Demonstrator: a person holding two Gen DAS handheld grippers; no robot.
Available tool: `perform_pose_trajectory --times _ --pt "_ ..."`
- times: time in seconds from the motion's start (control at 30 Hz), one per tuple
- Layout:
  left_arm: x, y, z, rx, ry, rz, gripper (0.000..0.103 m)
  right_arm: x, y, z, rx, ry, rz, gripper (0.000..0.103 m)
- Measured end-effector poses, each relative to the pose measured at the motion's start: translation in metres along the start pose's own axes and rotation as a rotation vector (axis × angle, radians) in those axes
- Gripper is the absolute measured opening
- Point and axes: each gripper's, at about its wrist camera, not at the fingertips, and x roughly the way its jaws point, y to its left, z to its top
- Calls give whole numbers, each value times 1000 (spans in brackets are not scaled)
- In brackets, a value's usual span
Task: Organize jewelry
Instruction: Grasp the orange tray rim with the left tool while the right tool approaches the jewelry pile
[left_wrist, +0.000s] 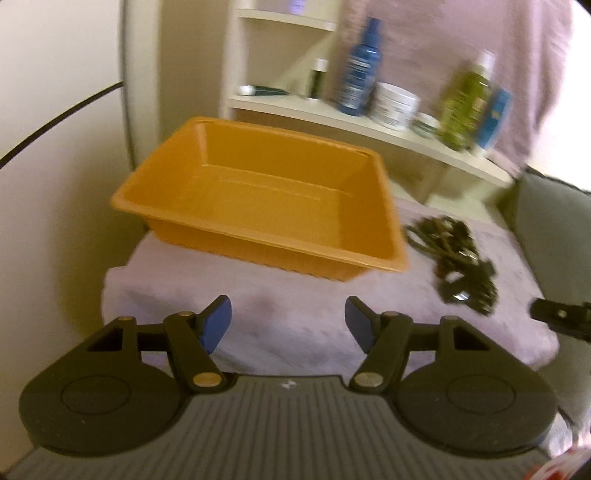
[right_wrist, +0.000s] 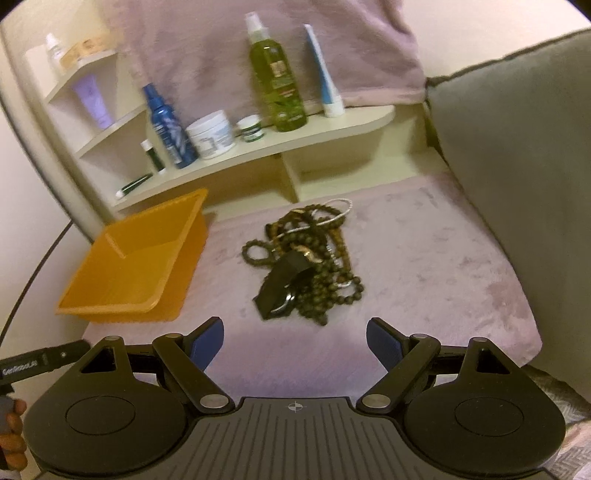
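There, a tangled heap of dark beaded necklaces, thin silver bangles and a black strap (right_wrist: 308, 260) lay on the mauve plush cloth (right_wrist: 424, 266) covering the desk, near the middle of the right wrist view. Just to its left, apart from it, stood an empty orange rectangular plastic tray (left_wrist: 258, 192). The right gripper (right_wrist: 295, 345) hung near the heap's near edge, its blue-padded jaws spread wide and holding nothing. The left gripper (left_wrist: 288, 323) faced the tray from the near side, jaws likewise wide and empty. Beyond the cloth, a cream shelf unit (right_wrist: 258, 147) carried a blue spray bottle (right_wrist: 168, 129), a white jar (right_wrist: 212, 134) and a green spray bottle (right_wrist: 277, 81). A grey cushion (right_wrist: 517, 166) rose on the right.
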Motion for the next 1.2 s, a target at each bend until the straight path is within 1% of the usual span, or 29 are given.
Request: perform_pose_trajectory --times 0.1,0.2,0.3,0.37,0.43,0.5,0.63,0.7,0.73,0.8,0.9,1.0,1.07,1.13,1.2 --pt "5 18 1 -62 -30 34 66 5 -10 3 55 -37 20 85" --pt "10 32 4 -110 -55 56 66 9 -15 5 68 -68 47 85" --pt "14 41 8 -124 -74 89 66 15 -17 7 79 -129 63 85" --pt "18 46 9 -127 -91 118 66 19 -15 9 72 -149 52 85" --pt "22 50 11 -126 -108 144 66 25 -12 13 53 -148 43 85" --pt "25 56 13 -128 -107 162 66 32 -9 16 52 -143 32 85" --pt "32 72 16 -184 -109 190 66 48 -15 22 135 -86 21 85" --pt "35 81 17 -223 -116 199 66 54 -17 24 154 -80 38 85" --pt "36 86 17 -241 -123 201 66 55 -17 24 151 -83 45 85" --pt "38 95 19 -268 -130 207 66 58 -16 25 139 -87 32 85" --pt "43 104 20 -286 -139 215 66 61 -15 26 147 -89 27 85" --pt "48 111 20 -300 -148 202 66 64 -15 26 164 -86 30 85" --pt "50 116 18 -321 -152 175 66 65 -15 26 173 -86 33 85" --pt "48 121 15 -334 -159 112 66 66 -16 27 181 -80 32 85" --pt "47 124 12 -325 -140 115 66 67 -16 27 187 -78 25 85"
